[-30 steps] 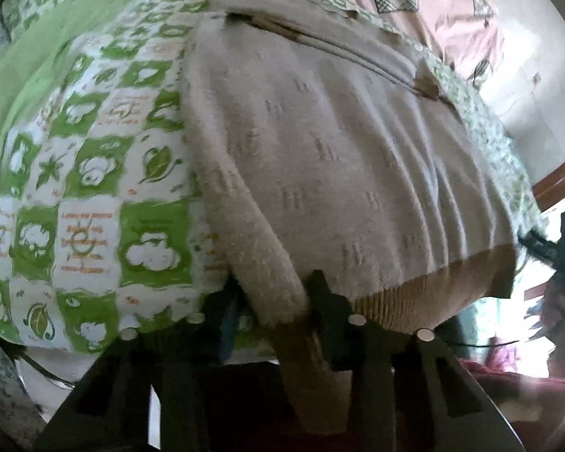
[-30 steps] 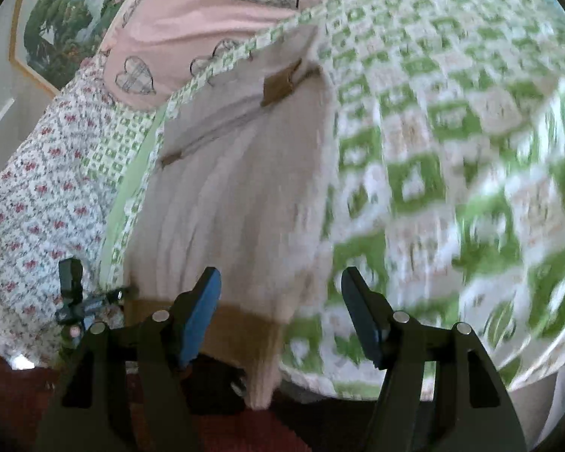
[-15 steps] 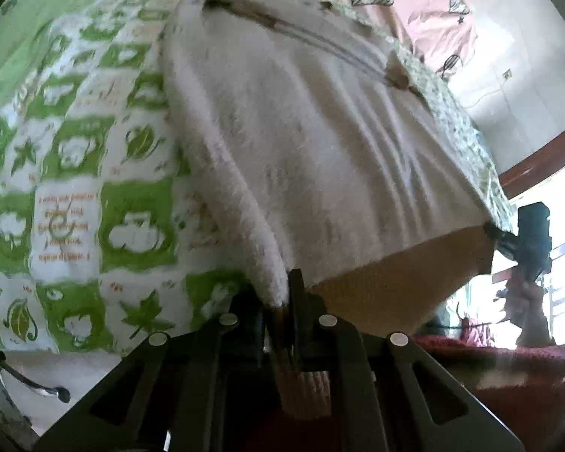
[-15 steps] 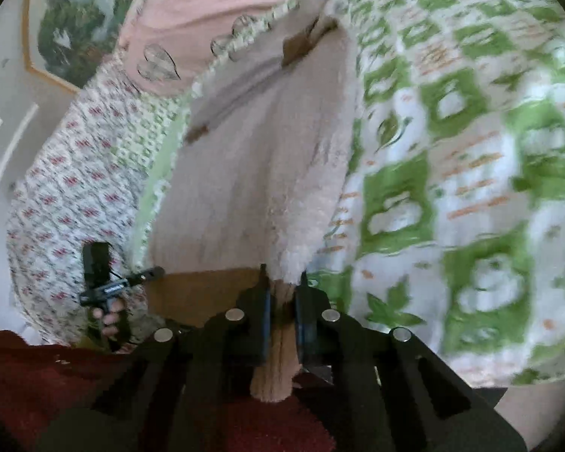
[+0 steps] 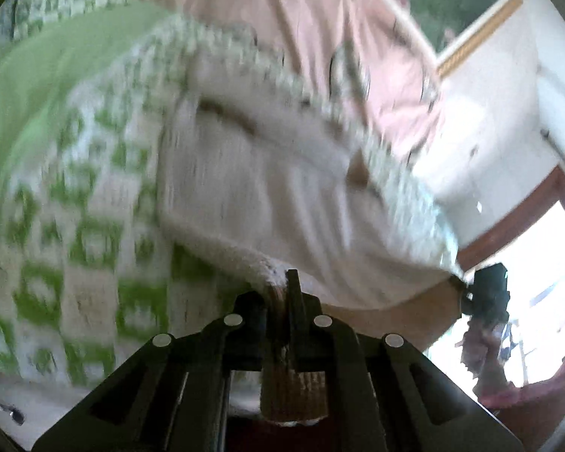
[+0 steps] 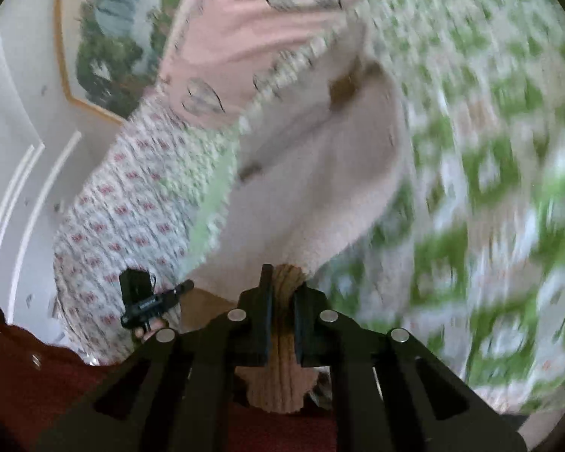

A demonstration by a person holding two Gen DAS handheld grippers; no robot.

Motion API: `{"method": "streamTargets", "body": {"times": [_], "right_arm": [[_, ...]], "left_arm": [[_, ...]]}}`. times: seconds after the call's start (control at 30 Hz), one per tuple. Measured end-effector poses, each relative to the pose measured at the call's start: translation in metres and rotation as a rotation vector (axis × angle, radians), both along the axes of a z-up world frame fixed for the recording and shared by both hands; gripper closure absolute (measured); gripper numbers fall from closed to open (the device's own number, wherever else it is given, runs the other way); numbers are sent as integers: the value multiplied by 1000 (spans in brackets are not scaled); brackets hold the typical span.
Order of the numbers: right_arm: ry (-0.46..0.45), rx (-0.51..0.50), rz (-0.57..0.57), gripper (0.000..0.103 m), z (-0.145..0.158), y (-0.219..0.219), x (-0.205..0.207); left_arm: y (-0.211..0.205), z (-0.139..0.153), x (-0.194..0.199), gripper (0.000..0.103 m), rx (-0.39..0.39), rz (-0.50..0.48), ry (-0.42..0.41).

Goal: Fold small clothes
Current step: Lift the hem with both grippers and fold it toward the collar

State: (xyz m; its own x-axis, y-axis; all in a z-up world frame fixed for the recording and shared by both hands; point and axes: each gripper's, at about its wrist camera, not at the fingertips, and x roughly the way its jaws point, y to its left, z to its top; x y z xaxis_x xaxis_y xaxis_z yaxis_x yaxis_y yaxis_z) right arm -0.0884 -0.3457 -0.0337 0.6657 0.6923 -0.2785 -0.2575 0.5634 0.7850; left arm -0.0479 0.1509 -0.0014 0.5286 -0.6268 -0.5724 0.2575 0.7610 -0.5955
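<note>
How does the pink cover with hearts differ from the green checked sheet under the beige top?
The pink cover is plain pink with scattered plaid hearts; the green checked sheet is a grid of green and white squares. The pink cover lies at the far end of the bed, beyond the beige top; the green checked sheet lies directly under it. The beige top rests on the sheet, not the cover. Both are bedding, blurred here.

Fuzzy beige knitted cloth sweater (image 5: 282,196) with tan ribbed hem, matt green-and-white printed cotton bedsheet (image 6: 489,173), smooth pink fabric pillow (image 5: 320,19), matt black plastic left gripper (image 5: 280,301), glossy gold picture frame (image 5: 478,30)
</note>
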Motion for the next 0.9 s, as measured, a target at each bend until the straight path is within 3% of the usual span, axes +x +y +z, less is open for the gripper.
{"method": "streamTargets", "body": {"times": [0.13,0.27,0.4,0.67,0.9], "right_arm": [[-101,21,-43,94,36,-3,25],[-175,21,-75,94,69,-12,79],[-174,9,-127,94,87,-24,145],[-72,-32,-169,94,82,-32,272],[51,-89,-227,94,48,-38,333]], "left_arm": [[-8,37,32,97,-20,44,-123],[-14,56,82,97,-18,98,-184],[-24,66,149,97,-21,142,-223],[-39,47,271,97,72,195,-171],[-49,4,338,97,123,213,-65]]}}
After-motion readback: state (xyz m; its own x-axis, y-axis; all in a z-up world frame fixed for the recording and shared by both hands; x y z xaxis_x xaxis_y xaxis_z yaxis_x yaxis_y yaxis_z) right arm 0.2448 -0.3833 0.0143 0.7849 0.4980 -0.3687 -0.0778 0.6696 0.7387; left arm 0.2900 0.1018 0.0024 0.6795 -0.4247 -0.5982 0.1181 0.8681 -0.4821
